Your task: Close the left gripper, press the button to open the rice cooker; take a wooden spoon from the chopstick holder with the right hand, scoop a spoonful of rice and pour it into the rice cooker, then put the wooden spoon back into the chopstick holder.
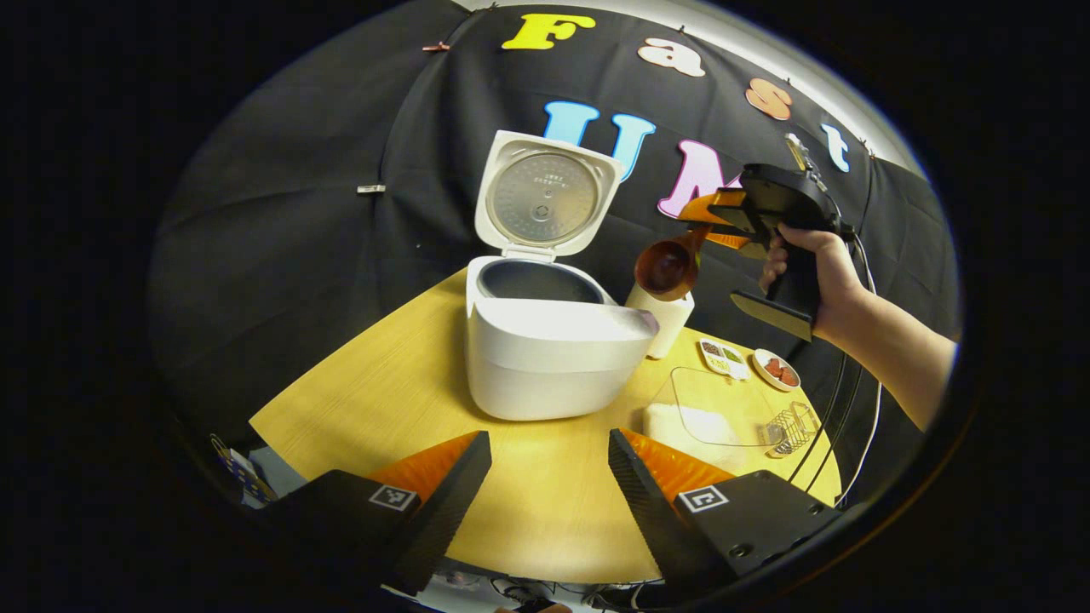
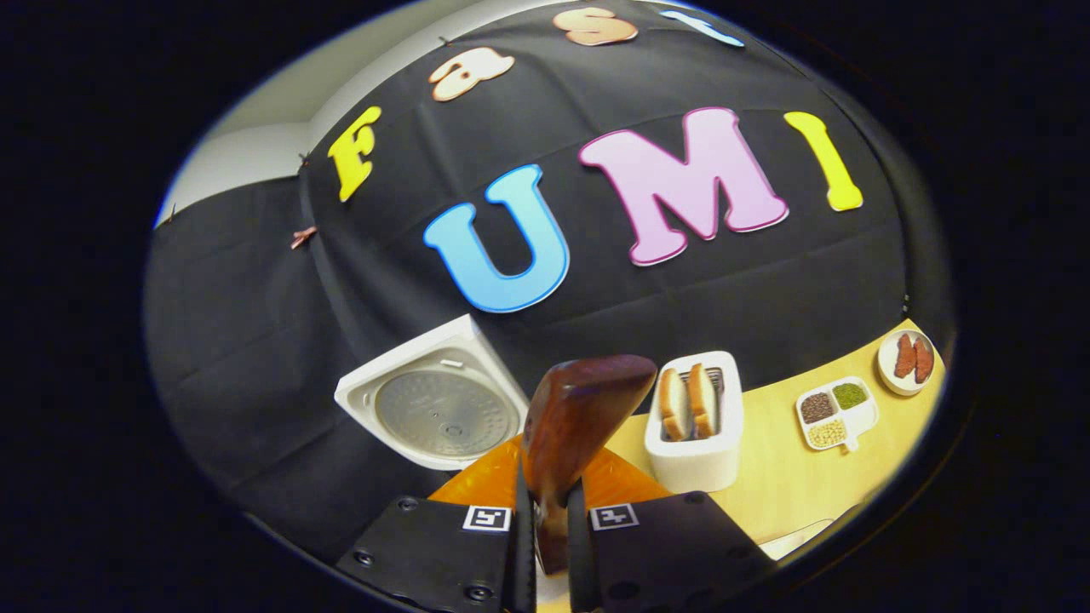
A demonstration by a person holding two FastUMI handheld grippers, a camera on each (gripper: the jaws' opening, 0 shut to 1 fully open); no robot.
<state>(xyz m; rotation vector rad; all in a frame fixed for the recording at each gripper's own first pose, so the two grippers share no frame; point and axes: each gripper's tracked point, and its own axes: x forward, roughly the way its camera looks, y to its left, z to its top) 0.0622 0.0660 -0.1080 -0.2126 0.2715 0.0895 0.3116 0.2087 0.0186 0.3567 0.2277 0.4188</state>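
Rice cooker (image 1: 545, 358) open on table (image 1: 545, 502), lid up, right gripper (image 2: 550, 511) clamped on wooden spoon (image 2: 575, 426), held above holder (image 1: 662, 317) just right of cooker, left gripper (image 1: 549, 477) spread wide, empty, near table's front edge

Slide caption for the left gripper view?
Rice cooker lid up; right gripper holds wooden spoon above chopstick holder.

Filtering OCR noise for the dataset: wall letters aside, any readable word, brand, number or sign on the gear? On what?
Inner plate of the rice cooker lid: a few lines of embossed print, too small to read.
Finger bases of the left gripper and the right gripper: square black-and-white marker tags, which are patterns, not text.
Other readable words, brands or numbers: none.
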